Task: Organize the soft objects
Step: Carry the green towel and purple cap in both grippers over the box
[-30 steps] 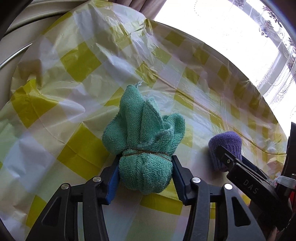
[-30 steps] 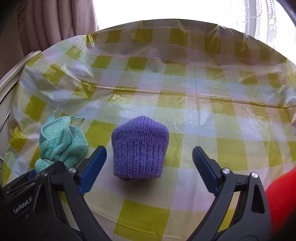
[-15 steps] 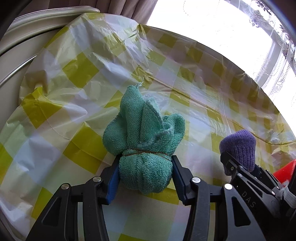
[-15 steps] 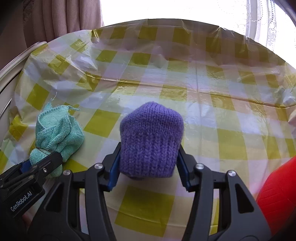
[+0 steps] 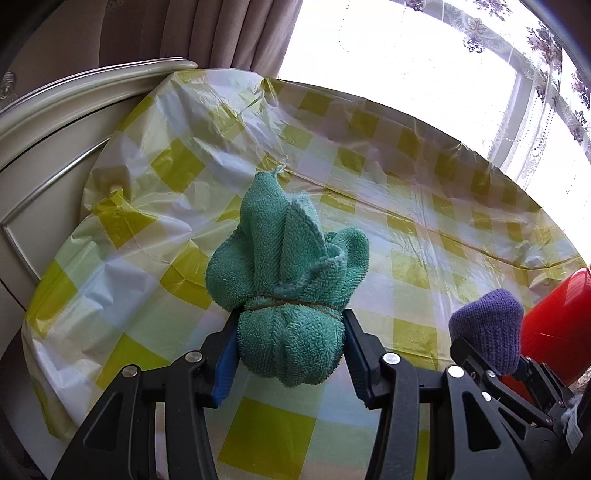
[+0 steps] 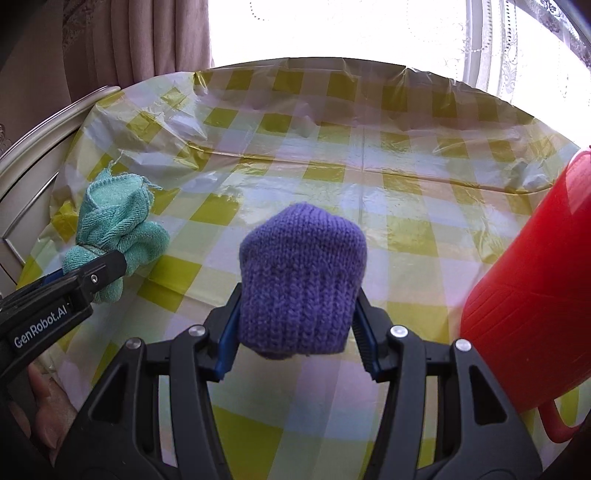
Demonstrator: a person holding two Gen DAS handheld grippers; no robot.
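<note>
My left gripper [image 5: 290, 341] is shut on a green towel bundle [image 5: 288, 280] tied with a band, held above the table. The bundle also shows at the left of the right wrist view [image 6: 114, 229], in the left gripper [image 6: 88, 280]. My right gripper [image 6: 295, 325] is shut on a purple knitted hat [image 6: 301, 277], lifted off the cloth. The hat shows at the right of the left wrist view [image 5: 489, 326].
A round table carries a yellow-and-white checked plastic cloth [image 6: 369, 155]. A red plastic container [image 6: 532, 306] stands at the right, close to the right gripper; it also shows in the left wrist view [image 5: 554, 314]. A cream headboard [image 5: 55, 122] and curtains [image 5: 221, 33] lie at the left and back.
My right gripper closed on the purple hat and lifted it. Both grippers rose and pulled back with their loads, bringing the table's far edge, curtains and red container into view.
</note>
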